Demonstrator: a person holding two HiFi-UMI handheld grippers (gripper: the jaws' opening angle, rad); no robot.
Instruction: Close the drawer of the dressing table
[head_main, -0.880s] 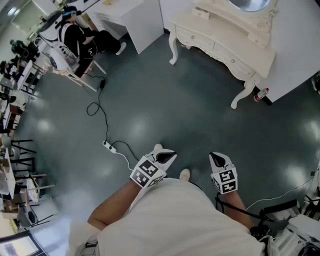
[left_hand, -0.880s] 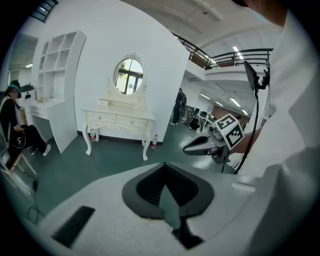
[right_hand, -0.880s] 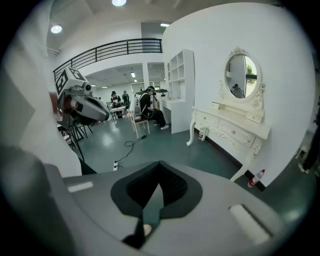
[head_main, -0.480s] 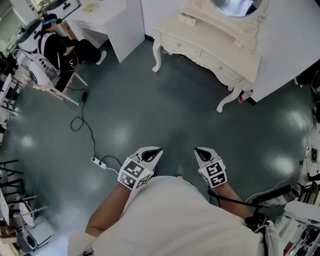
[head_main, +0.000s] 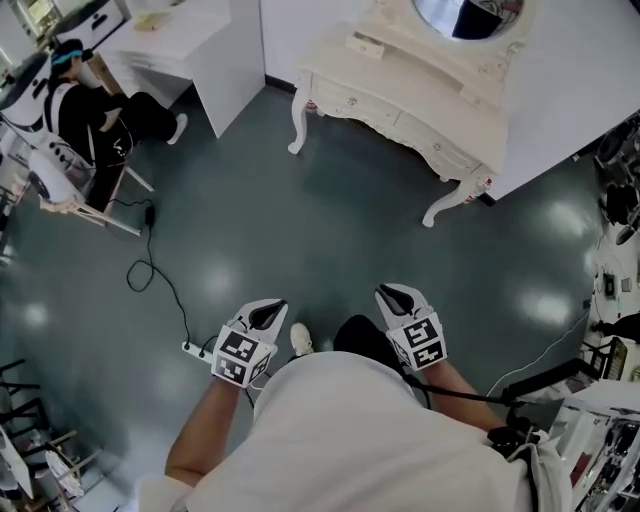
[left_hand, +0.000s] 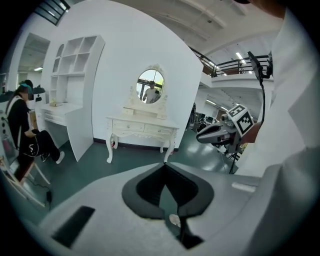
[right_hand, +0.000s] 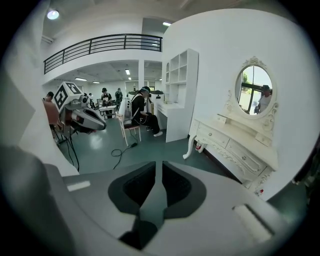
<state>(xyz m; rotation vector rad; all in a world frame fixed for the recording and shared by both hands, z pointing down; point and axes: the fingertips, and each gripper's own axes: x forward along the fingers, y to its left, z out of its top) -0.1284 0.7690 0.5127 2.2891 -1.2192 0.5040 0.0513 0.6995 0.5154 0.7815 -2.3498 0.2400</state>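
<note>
The cream dressing table with its oval mirror stands against the white wall at the top of the head view, a few steps across the floor from me. Its drawer fronts look flush from here. My left gripper is held low in front of the body, shut and holding nothing; in its own view the tips meet, pointing at the table. My right gripper is beside it, jaws together and holding nothing. Each gripper shows in the other's view: the right gripper, the left gripper.
A white desk with shelves stands left of the dressing table. A seated person is at the far left on a chair. A cable and power strip lie on the floor near my left side. Equipment lines the right edge.
The dressing table has shifted left and sits more centred in the head view as I step towards it. Both grippers have drifted left in the frame and stay shut.
</note>
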